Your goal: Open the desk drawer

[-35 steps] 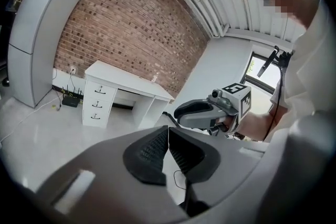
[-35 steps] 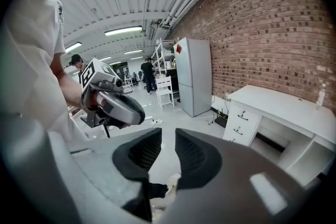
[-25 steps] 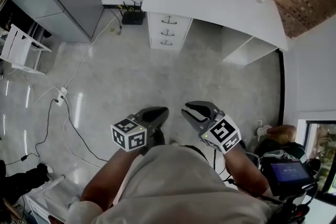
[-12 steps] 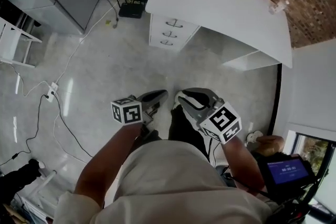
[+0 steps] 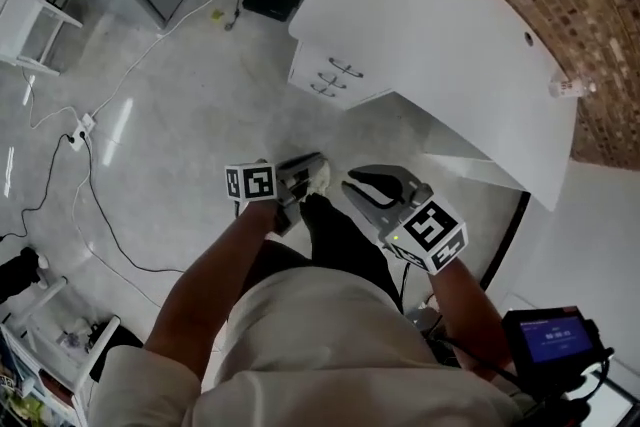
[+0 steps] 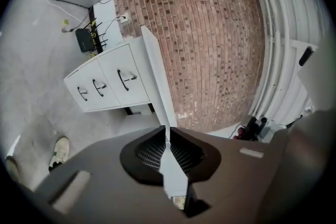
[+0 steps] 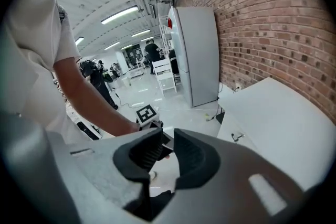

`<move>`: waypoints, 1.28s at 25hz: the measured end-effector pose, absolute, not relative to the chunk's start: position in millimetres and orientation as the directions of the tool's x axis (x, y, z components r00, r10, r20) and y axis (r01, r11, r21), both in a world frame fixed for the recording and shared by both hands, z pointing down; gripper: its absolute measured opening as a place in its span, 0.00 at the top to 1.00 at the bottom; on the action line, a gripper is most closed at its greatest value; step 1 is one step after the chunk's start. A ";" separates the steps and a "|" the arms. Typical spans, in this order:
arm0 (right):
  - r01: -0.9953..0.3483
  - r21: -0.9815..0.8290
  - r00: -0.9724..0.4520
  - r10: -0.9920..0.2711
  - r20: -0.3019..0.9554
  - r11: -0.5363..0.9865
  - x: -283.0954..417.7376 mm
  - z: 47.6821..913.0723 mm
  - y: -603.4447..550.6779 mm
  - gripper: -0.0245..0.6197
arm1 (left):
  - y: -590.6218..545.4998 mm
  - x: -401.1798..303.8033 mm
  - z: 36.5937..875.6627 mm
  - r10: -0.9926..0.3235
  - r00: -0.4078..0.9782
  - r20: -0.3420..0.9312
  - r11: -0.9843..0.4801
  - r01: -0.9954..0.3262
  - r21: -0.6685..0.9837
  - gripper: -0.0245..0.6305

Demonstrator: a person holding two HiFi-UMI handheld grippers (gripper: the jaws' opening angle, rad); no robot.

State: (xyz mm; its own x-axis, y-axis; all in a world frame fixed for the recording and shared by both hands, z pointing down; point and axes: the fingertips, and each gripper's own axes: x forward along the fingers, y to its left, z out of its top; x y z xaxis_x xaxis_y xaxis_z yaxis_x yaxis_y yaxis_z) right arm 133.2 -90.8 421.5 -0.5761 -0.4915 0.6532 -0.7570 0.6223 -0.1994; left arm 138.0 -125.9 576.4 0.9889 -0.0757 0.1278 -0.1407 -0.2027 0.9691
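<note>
The desk fills more of the head view than a second ago and lies nearer to both grippers, so we are walking toward it. The drawers, three white fronts with dark handles, sit under the tabletop's end at the view's left. All three look flush and shut.

The left gripper is held before the body, well apart from the desk. Its jaws are clenched together on nothing. The right gripper, just beside it, has its jaws released, and nothing stands between them.

No handle is touched yet. We judge that the task is only in its approach: some bare floor must still be crossed. The right gripper seems the readier one to take a handle.
</note>
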 end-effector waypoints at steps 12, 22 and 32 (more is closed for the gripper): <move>-0.685 -0.237 -0.581 -0.320 0.748 0.689 209.5 481.3 -145.4 0.86 | -261.8 229.6 708.7 -0.306 0.943 0.128 -0.073 -0.157 0.985 0.91; -0.616 -0.277 -0.609 -0.223 0.761 0.737 223.6 534.9 -176.6 0.86 | -338.3 272.7 786.5 -0.415 0.899 0.137 -0.016 -0.157 0.987 0.88; -0.631 -0.307 -0.595 -0.191 0.781 0.712 245.3 556.2 -175.5 0.86 | -357.3 291.8 791.0 -0.460 0.887 0.026 0.013 -0.023 1.000 0.86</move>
